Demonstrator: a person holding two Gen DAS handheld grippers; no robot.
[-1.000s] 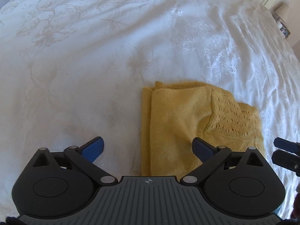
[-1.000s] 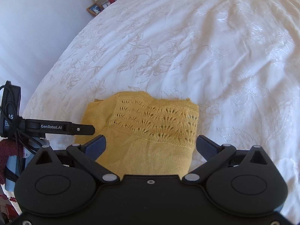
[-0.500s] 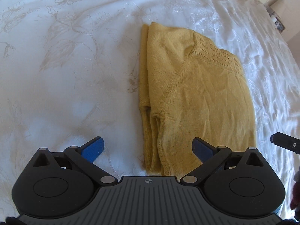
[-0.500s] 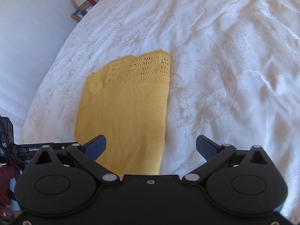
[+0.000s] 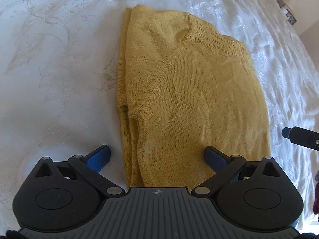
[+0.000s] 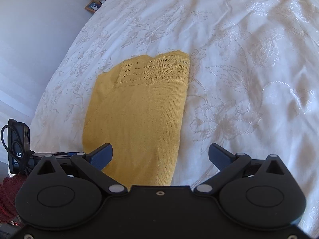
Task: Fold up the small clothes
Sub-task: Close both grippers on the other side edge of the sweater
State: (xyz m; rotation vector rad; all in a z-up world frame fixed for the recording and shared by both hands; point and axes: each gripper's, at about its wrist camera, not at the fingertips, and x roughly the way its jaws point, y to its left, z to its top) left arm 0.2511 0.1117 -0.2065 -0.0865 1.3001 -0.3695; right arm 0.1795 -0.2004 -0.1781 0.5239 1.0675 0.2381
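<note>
Both tools, left and right, gape empty over the folded yellow sweater on the bedspread.

Sweater: lies flat and folded on the bedspread, running toward 12 o'clock from the left gripper.
Left gripper: fingers spread, straddling the sweater's near left edge.
Right gripper: fingers spread, straddling the sweater's near right edge; in the left view its tip is at 3 o'clock.
Picture frame: at 11 o'clock in the right view, beyond the bed's edge.
</note>
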